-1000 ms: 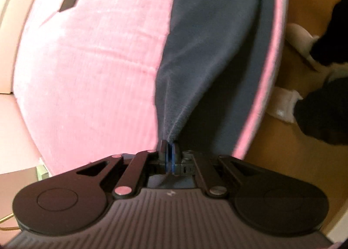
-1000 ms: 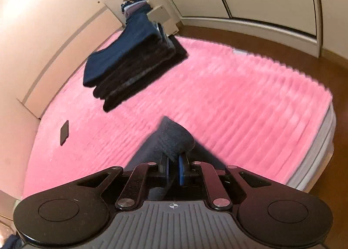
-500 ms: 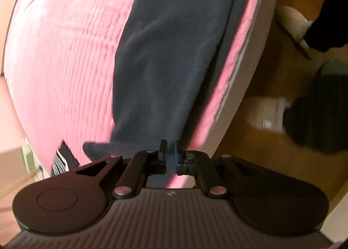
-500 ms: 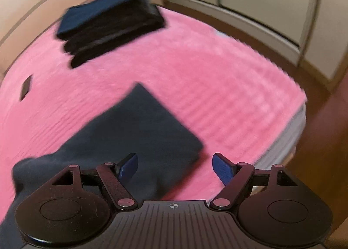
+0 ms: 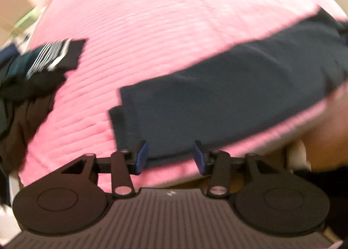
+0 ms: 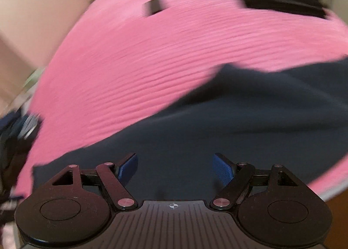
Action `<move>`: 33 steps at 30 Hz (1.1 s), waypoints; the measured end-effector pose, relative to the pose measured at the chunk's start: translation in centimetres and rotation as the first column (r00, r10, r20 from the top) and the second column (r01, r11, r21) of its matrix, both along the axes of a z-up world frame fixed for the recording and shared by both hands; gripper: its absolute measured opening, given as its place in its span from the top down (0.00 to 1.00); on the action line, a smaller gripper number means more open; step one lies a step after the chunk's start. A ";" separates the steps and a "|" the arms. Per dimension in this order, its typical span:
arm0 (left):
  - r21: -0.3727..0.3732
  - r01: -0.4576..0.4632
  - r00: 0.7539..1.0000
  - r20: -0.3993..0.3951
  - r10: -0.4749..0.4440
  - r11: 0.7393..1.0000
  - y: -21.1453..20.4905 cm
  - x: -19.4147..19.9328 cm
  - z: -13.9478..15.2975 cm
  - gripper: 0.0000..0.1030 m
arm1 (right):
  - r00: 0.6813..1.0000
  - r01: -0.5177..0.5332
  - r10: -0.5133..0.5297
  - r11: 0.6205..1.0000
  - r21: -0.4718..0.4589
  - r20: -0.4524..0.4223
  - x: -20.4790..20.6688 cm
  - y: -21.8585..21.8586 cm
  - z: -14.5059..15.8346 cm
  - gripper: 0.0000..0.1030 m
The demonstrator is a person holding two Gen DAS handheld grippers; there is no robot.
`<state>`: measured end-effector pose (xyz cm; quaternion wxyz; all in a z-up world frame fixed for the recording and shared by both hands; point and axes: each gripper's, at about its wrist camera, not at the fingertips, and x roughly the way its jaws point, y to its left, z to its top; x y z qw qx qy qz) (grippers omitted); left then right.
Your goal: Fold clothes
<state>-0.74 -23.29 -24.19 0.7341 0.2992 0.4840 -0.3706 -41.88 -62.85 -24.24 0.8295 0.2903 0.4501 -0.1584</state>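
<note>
Here, left gripper (image 5: 170, 154): jaws parted, holding nothing.
Right gripper (image 6: 175, 168): jaws wide apart, empty.
Dark garment (image 5: 228, 101): lay flat on pink bedspread (image 5: 163, 20).
Unfolded pile (image 5: 32, 79): at 9 o'clock.

Two wrist cameras, close above the bed

Both look forward and down past their own fingers, sharing the pink bed (image 5: 174, 20) and dark garment (image 6: 239, 129); a clothes heap (image 5: 26, 88) sits toward nine o'clock.

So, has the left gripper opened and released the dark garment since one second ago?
Yes. The left gripper is now open, and the dark garment lies flat on the pink bedcover instead of hanging from it.
</note>
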 end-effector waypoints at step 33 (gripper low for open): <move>-0.111 0.104 0.994 -0.016 -0.106 0.988 -1.6 5.7 2.7 0.80 | 0.984 0.056 -0.077 0.990 -0.126 -0.162 0.0 -0.1 1.5 0.05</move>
